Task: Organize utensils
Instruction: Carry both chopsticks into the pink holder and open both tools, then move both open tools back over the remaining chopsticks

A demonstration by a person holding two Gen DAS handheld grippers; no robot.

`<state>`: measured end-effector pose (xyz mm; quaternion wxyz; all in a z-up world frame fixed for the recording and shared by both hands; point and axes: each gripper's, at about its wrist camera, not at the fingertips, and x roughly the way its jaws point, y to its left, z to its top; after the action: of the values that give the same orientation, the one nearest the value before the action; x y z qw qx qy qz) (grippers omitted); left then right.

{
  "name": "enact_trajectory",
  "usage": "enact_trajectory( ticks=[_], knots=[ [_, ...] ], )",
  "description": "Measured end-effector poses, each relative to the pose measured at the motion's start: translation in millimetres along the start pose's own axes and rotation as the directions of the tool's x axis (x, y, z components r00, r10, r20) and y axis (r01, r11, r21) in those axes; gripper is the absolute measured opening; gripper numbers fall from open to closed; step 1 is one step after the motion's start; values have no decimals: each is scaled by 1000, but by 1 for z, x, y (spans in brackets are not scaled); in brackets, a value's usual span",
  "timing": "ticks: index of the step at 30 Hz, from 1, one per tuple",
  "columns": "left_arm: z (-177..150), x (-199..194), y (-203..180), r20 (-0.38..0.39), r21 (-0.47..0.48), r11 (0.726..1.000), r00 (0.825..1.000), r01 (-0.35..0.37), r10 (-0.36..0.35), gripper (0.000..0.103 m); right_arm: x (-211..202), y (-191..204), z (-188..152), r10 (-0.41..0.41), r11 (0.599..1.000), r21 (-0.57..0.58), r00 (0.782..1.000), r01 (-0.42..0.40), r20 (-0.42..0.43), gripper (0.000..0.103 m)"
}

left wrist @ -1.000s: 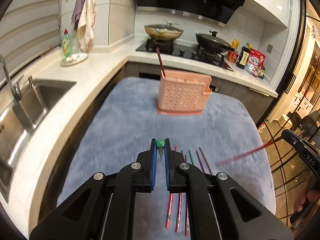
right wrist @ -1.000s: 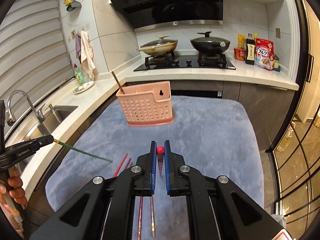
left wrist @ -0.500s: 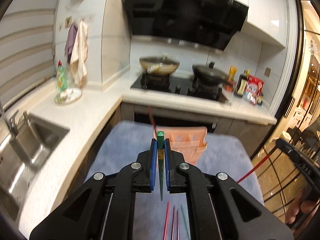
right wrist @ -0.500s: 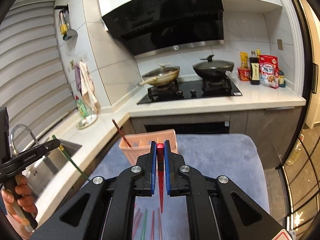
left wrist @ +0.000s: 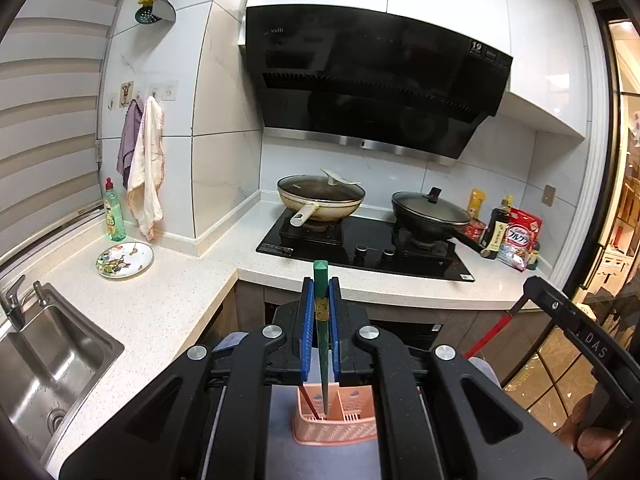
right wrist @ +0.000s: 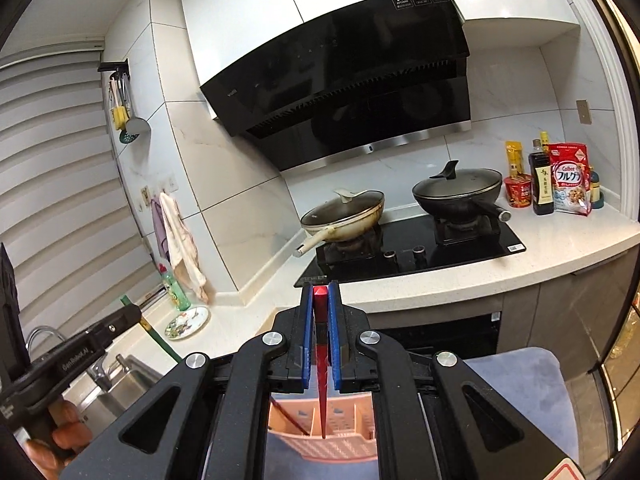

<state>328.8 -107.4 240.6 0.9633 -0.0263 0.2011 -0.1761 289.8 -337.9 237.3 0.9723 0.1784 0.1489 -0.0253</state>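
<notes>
- The left tongs (left wrist: 320, 320) were clamped on a green chopstick (left wrist: 321, 304) near its thick square top, which stood out just above the blue pads; the shaft hung straight down, its thin tip at or just inside the rim of the pink basket (left wrist: 336, 432).
- The right tongs (right wrist: 320, 328) were likewise clamped on a red chopstick (right wrist: 320, 360), held near its butt end, with the point hanging over a compartment of the pink basket (right wrist: 320, 440).
- A darker chopstick (left wrist: 309, 400) already leaned in the basket's left compartment.
- The basket stood on the grey-blue mat (right wrist: 520, 384) covering the surface.
- Each stick looked light, stiff and smooth, so it would likely slip or swing in a loose pinch.
- The hold near the thick end seemed right: it left the long taper free to drop point-first.
- The basket appeared to be light perforated plastic, so a sideways knock from a tip could shift or tip it; a straight lowering would be safer.
</notes>
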Motion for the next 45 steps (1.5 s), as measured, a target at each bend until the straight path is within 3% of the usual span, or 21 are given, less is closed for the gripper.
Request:
enact_trajectory(
  ticks=[11,19,21,25,27,30,39,45],
  knots=[
    [-31,58,6,-103,-27,999,994,25,-27,7,65,-13,-55,-16,1000,-20,991,13,-129,7],
    [-58,82,13,-179,-56,998,983,18,-28,9,80,-22,-83,-36,999,-36,980,29,-193,8],
    [-61,82,12,-184,-48,999,983,6,-15,11,75,-23,-83,-32,999,-34,982,26,-187,12],
    [-62,74,14,-184,-55,998,983,1,-11,35,63,-20,-77,-32,999,-40,984,26,-173,15],
    [-61,66,13,-175,-48,999,985,-4,-5,38,55,-19,-74,-27,999,-39,986,21,-165,22],
    [-60,52,11,-165,-27,999,986,-20,15,45,39,-14,-71,-23,999,-53,987,15,-157,23],
    [-72,-2,5,-158,18,999,987,-37,39,46,-19,-1,-81,11,998,-61,984,-22,-177,23],
    [-96,-43,3,-163,65,996,984,-55,65,48,-67,5,-106,9,994,-102,979,-30,-203,25]
  ],
)
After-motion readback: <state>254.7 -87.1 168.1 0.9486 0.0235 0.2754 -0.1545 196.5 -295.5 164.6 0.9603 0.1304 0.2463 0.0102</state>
